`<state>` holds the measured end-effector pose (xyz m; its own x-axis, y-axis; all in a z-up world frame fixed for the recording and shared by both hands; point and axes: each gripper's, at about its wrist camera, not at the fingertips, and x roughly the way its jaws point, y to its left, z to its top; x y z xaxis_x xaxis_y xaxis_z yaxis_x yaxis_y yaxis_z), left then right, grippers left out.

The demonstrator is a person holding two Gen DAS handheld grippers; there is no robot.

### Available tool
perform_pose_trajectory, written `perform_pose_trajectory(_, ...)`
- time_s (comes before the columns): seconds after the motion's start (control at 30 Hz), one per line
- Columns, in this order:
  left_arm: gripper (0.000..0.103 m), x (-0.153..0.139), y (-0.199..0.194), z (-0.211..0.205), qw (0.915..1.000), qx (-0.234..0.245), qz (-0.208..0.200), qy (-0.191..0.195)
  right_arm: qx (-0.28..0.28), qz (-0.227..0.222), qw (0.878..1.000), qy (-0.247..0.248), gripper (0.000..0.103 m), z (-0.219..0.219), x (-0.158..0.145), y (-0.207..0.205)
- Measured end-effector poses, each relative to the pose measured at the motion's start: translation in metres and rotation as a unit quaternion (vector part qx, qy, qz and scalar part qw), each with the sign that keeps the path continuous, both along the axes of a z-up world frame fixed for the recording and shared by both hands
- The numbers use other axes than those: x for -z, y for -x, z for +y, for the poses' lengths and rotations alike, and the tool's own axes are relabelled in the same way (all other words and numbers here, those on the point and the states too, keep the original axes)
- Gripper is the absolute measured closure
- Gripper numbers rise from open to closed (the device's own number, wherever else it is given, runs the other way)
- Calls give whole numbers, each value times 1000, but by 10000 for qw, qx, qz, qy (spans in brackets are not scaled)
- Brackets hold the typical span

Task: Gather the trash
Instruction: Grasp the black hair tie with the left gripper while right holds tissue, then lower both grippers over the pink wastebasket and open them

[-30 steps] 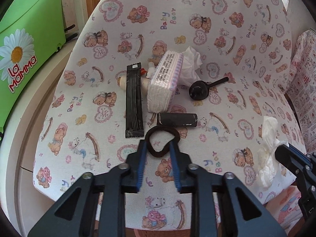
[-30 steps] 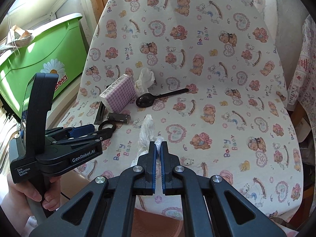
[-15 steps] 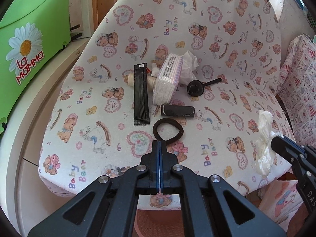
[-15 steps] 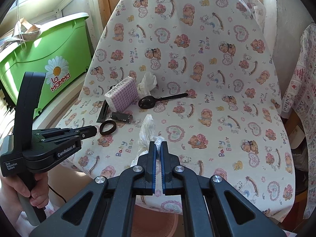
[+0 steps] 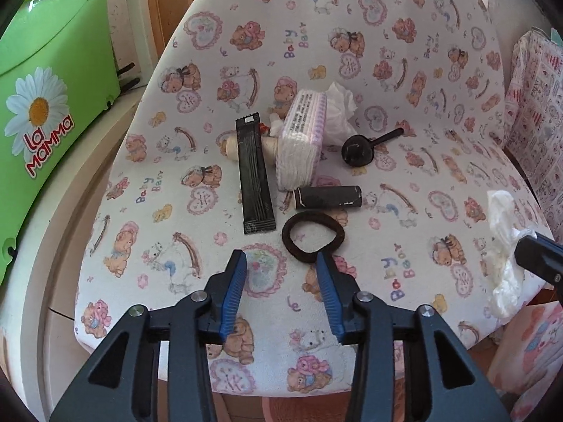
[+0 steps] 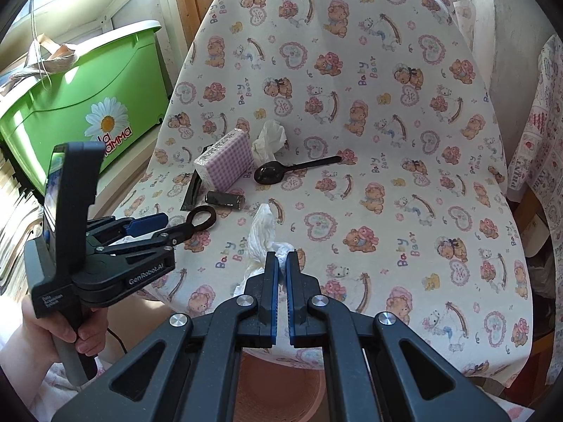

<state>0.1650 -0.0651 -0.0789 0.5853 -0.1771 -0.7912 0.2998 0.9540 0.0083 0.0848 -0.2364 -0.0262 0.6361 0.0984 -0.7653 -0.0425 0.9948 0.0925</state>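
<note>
At the bottom of the left wrist view, the left gripper [image 5: 279, 263] has its two blue-padded fingers spread wide apart. It holds nothing. Just past its right fingertip lies a dark brown stretchy hair band [image 5: 313, 234], a loop flat on the chair seat [image 5: 140, 246]. The seat is covered in white cloth printed with little bears and hearts. The fingertip looks like it touches the band's near edge, but the view is too poor to be sure.

At the bottom of the right wrist view, the right gripper [image 6: 281, 258] has its fingers pressed nearly together, pinching a crumpled white plastic bag [image 6: 262, 234]. The bag sticks up above the fingertips, near the front edge of the seat. In the left wrist view the same bag shows at the right edge of the frame.

A little farther up the seat, past the hair band, lies a short dark tube [image 5: 329, 197] on its side. Left of it is a long flat black packet [image 5: 255, 174], lying over a pale wooden stick [image 5: 230, 146]. Just right of the packet sits a pack of tissues with pink checks [image 5: 301, 144]. Behind the pack is a crumpled white tissue [image 5: 339, 105]. To the right lies a black plastic spoon [image 5: 366, 144].

At the far left of the frame stands a green plastic box with a daisy picture [image 5: 45, 105].
</note>
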Motion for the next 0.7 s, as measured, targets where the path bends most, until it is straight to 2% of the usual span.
perform_pose_trajectory(0.13,55,2,-4,-4,9996,135,-142,211,37,-31,10000,72,98,-2,-1,0)
perform_pose_trajectory(0.27,56,5,1,-14,9987,352,-376,18,109,-32,9999,73,98,-7,-1,-1)
perform_pose_trajectory(0.33,80,3,0,-15,9988,375,-308,100,142,-34,9999,15,98,-10,-2,-2)
perform_pose_trajectory(0.37,97,3,-1,-16,9989,382,-263,108,153,-38,9999,-6,98,-11,-3,-3)
perform_pose_trajectory(0.57,97,1,4,-15,9992,311,-199,129,185,-51,9998,-14,98,-11,-4,-3)
perform_pose_trajectory(0.7,97,-19,16,-8,9995,136,-76,287,162,-71,9998,-72,98,-11,-7,2)
